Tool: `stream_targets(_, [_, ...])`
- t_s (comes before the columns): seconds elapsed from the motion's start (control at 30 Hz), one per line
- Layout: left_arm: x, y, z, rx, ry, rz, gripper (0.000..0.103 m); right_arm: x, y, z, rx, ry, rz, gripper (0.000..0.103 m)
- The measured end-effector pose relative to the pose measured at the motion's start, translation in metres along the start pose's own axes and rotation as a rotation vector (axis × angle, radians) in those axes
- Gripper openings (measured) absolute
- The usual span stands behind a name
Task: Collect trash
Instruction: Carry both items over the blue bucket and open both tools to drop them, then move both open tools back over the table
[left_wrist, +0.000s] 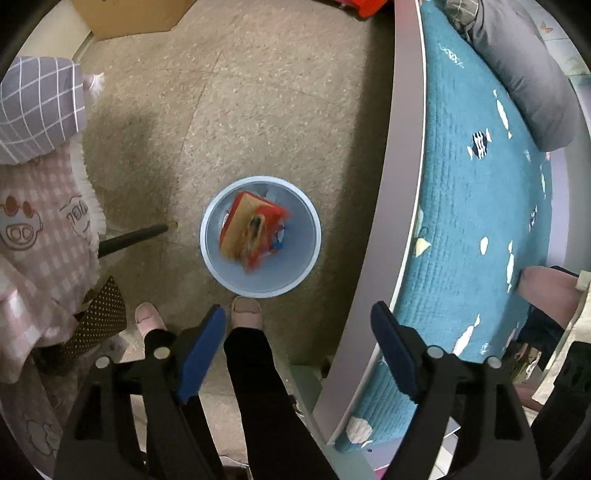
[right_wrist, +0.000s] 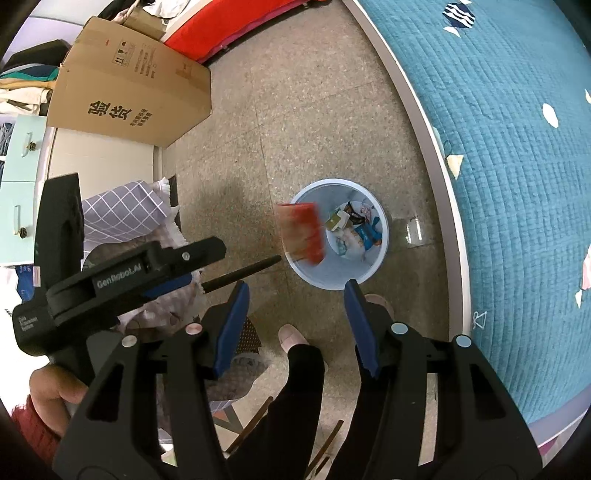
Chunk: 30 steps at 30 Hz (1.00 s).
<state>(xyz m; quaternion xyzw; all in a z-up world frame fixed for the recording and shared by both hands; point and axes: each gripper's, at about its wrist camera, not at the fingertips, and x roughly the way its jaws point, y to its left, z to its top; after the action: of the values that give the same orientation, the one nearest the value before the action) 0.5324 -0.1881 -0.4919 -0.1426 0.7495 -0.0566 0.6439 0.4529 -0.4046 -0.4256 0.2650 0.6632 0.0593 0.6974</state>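
A light blue round bin (left_wrist: 306, 266) stands on the floor beside the bed; it also shows in the right wrist view (right_wrist: 380, 258). A red and tan snack wrapper (left_wrist: 253, 229) is blurred in the air over the bin mouth; in the right wrist view the wrapper (right_wrist: 301, 232) hangs over the bin's left rim. Several small wrappers (right_wrist: 354, 229) lie in the bin. My left gripper (left_wrist: 297, 325) is open and empty above the bin. My right gripper (right_wrist: 295, 306) is open and empty too. The left gripper's body (right_wrist: 122, 277) shows at the left of the right wrist view.
A bed with a teal quilt (left_wrist: 472, 206) and grey frame (left_wrist: 391, 184) runs along the right. A cardboard box (right_wrist: 129, 96) stands at the back. A chair with pink and lilac cloths (left_wrist: 40, 192) is at the left. The person's feet (left_wrist: 247, 312) stand beside the bin.
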Motion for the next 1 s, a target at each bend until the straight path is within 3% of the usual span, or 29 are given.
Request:
stream_targets(0.37, [-0.044,0.017,-0.021,0.011,-0.066,-0.008,0.079,-0.009,0.04,-0.003,-0.072,-0.024,0.007,0.053])
stream_targets(0.6, [-0.123,0.055,-0.029,-0.006,-0.241,0.012,0.079,-0.018,0.099,0.001,-0.165,-0.049,0.035,0.053])
stream_targets(0.77, [-0.187,0.102,-0.039,-0.046,-0.395,0.044,0.079,-0.015,0.174,-0.002,-0.296,-0.073,0.053,0.053])
stream_targets(0.9, [-0.24,0.156,-0.048,-0.076,-0.513,0.126,0.079,-0.007,0.244,-0.008,-0.431,-0.093,0.065,0.053])
stream_targets(1.0, [-0.274,0.208,-0.054,-0.129,-0.557,0.162,0.079,0.006,0.308,-0.019,-0.559,-0.108,0.068,0.053])
